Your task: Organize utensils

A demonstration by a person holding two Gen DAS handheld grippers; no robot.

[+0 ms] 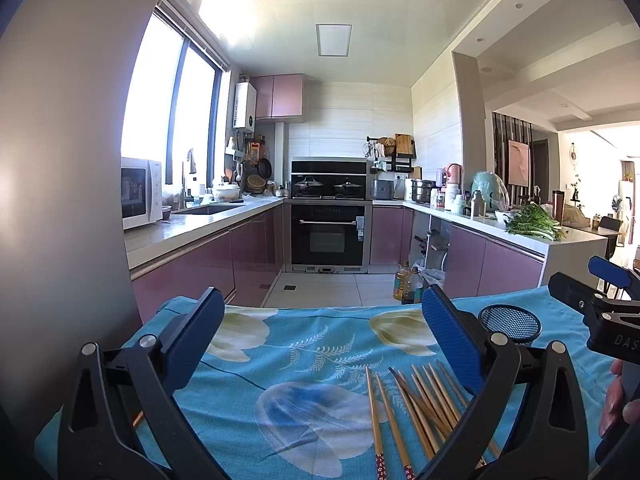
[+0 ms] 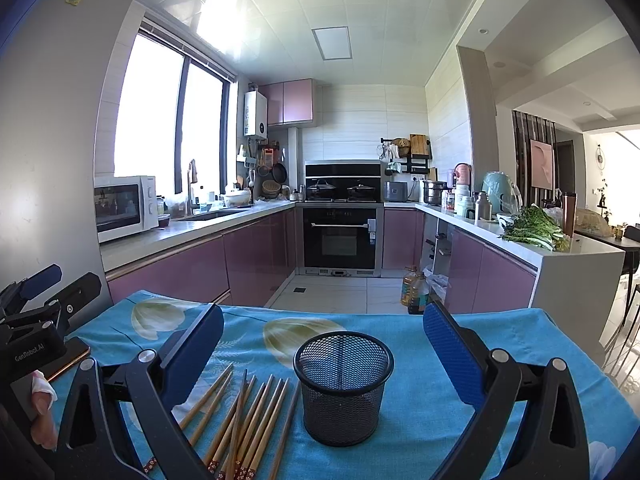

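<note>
Several wooden chopsticks (image 1: pixel 416 408) lie loose on a blue floral tablecloth (image 1: pixel 304 360); they also show in the right wrist view (image 2: pixel 244 420). A black mesh cup (image 2: pixel 343 384) stands upright and empty just right of them; its rim shows in the left wrist view (image 1: pixel 510 322). My left gripper (image 1: pixel 320 320) is open and empty above the cloth, left of the chopsticks. My right gripper (image 2: pixel 322 332) is open and empty, with the cup between its fingers and a little ahead.
The table's far edge (image 2: pixel 320 312) drops to a tiled kitchen floor with oil bottles (image 2: pixel 416 288). Purple cabinets run along both sides. A phone (image 2: pixel 68 360) lies at the table's left, under the left gripper. A grey fridge wall (image 1: pixel 60 160) stands close on the left.
</note>
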